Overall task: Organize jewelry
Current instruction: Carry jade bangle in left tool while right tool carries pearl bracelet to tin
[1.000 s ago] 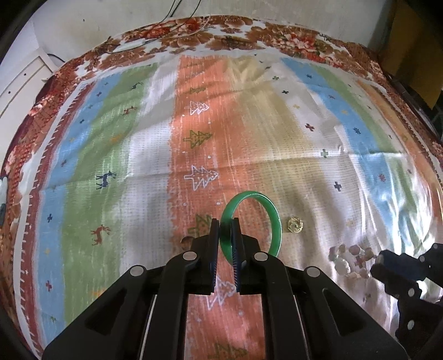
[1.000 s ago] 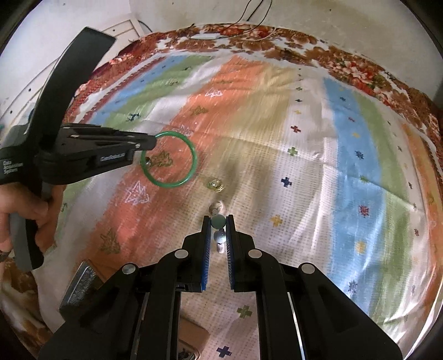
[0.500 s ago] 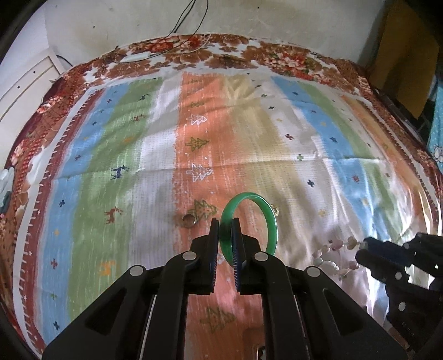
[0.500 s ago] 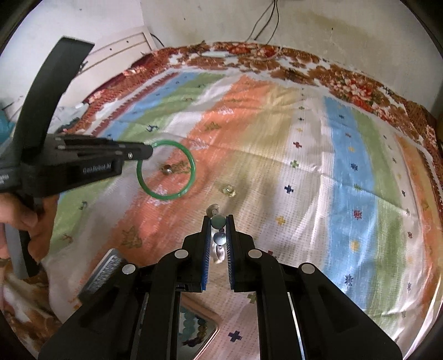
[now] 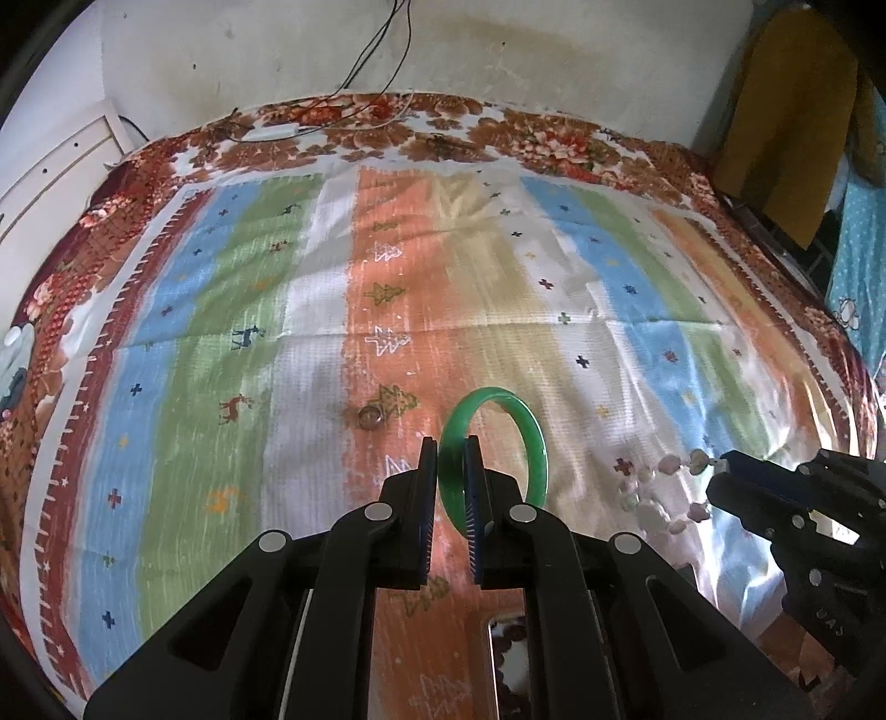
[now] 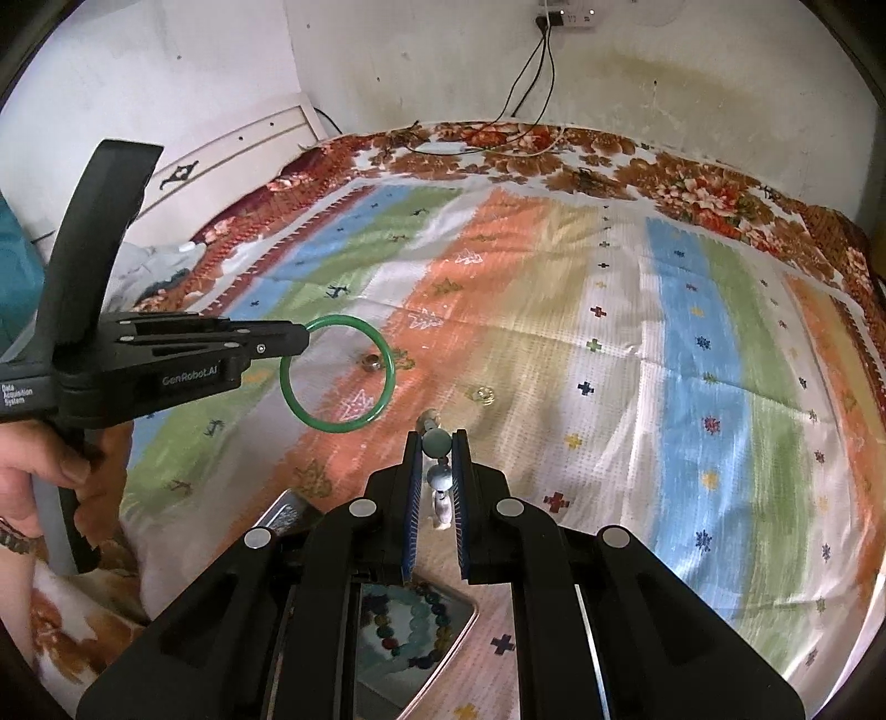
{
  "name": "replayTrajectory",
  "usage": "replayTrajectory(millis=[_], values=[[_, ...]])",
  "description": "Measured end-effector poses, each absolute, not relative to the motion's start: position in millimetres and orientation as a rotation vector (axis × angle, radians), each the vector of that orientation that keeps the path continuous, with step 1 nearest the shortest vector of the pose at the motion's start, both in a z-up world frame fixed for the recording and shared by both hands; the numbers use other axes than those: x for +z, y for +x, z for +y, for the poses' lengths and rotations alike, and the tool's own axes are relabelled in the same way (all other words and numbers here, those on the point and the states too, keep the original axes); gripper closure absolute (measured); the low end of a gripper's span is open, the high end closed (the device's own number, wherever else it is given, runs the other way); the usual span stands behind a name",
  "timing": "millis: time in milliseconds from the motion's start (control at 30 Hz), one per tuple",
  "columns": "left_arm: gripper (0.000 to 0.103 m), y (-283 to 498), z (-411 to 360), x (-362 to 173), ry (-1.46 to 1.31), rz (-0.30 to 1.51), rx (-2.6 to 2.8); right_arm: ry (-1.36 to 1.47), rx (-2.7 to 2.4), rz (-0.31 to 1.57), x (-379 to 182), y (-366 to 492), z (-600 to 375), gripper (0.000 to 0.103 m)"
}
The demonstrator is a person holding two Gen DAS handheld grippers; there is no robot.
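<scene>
Our left gripper (image 5: pixel 451 484) pinches a rigid, glossy green stone bangle (image 5: pixel 494 454) by its rim. It looks slippery and breakable. Our right gripper (image 6: pixel 437 459) clamps a limp beaded strand (image 6: pixel 436 471).

A bedroom in a home

We see a bed (image 5: pixel 498 310) with a striped, flowery cover — a stained white wall (image 6: pixel 443 61) behind it, and cords hanging from a plug (image 6: pixel 559 16).

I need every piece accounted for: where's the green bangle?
The green bangle is off the cloth, clamped in the left gripper, above the small ring.
</scene>
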State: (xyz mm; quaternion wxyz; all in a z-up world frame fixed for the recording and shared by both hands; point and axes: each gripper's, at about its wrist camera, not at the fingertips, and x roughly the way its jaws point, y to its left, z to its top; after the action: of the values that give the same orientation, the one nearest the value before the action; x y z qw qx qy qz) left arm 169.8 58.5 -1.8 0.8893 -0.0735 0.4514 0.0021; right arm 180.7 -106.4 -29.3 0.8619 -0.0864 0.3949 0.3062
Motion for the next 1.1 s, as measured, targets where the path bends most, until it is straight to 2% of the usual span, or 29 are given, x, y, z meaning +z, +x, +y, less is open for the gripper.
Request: replayTrajectory(millis=[1100], values=[[0.094,80,44,8,-0.186,0.867,-0.080,-0.126,0.719,0.840,-34,120,-125,0.092]])
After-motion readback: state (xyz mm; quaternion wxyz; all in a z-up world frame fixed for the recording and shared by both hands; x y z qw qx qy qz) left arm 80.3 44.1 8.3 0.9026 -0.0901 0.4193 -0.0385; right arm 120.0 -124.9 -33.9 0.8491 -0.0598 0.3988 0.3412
